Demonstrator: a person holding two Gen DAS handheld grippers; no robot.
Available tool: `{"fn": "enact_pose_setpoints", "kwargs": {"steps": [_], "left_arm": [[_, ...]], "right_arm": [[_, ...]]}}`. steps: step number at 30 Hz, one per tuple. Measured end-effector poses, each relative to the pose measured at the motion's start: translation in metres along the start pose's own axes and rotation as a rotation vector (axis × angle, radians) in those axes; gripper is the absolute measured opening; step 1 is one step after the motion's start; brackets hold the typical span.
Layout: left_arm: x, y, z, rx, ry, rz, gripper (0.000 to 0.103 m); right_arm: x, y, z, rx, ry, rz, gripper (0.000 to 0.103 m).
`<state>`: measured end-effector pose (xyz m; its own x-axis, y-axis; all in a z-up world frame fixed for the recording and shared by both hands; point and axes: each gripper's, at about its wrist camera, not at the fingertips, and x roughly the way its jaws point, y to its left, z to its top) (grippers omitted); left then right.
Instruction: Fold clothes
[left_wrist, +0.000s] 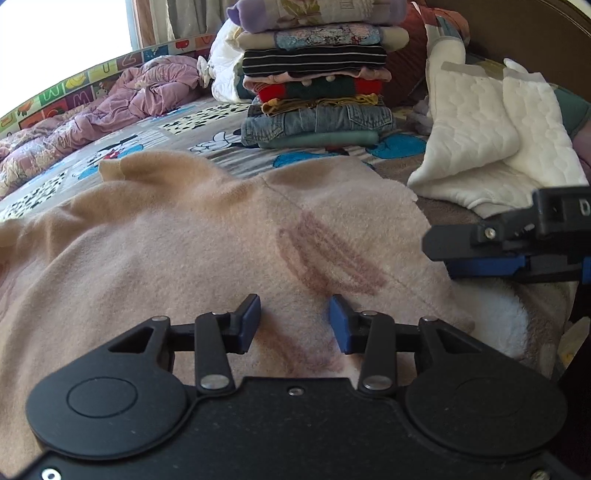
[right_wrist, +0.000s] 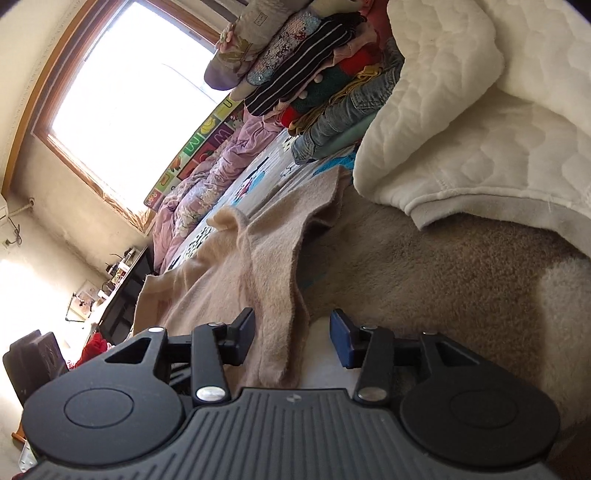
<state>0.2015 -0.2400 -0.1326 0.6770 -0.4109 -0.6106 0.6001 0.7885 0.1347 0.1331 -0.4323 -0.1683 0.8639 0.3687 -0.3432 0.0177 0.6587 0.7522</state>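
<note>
The bed carried a cartoon-print sheet, with a purple quilt at 10 o'clock and a stack of folded clothes at 12 o'clock. The beige garment lay spread in the centre. The left gripper hovered over it, jaws wide apart and holding nothing. At 3 o'clock, the right gripper stood wide too, the garment's edge between its fingers, beside a white blanket.

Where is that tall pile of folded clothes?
In the left wrist view, the pile of folded clothes stands on the bed, top centre, beyond the beige garment, left of white quilted bedding.
</note>
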Motion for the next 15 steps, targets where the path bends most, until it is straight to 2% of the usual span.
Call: {"fn": "enact_pose_setpoints", "kwargs": {"steps": [5, 8, 9, 12, 15], "left_arm": [[0.002, -0.006, 0.005, 0.025, 0.028, -0.005, 0.039], [0.003, -0.007, 0.008, 0.029, 0.050, -0.011, 0.039], [0.004, -0.008, 0.009, 0.030, 0.057, -0.012, 0.039], [0.007, -0.010, 0.014, 0.063, 0.078, -0.018, 0.039], [0.013, -0.002, 0.024, 0.038, 0.112, -0.042, 0.040]], "right_arm": [[0.026, -0.015, 0.014, 0.114, -0.011, 0.064, 0.046], [0.041, -0.016, 0.020, 0.129, 0.003, 0.112, 0.046], [0.047, -0.015, 0.022, 0.133, 0.008, 0.129, 0.043], [0.053, -0.011, 0.024, 0.109, 0.012, 0.145, 0.014], [0.039, 0.003, 0.026, 0.062, -0.040, 0.207, 0.013]]}}
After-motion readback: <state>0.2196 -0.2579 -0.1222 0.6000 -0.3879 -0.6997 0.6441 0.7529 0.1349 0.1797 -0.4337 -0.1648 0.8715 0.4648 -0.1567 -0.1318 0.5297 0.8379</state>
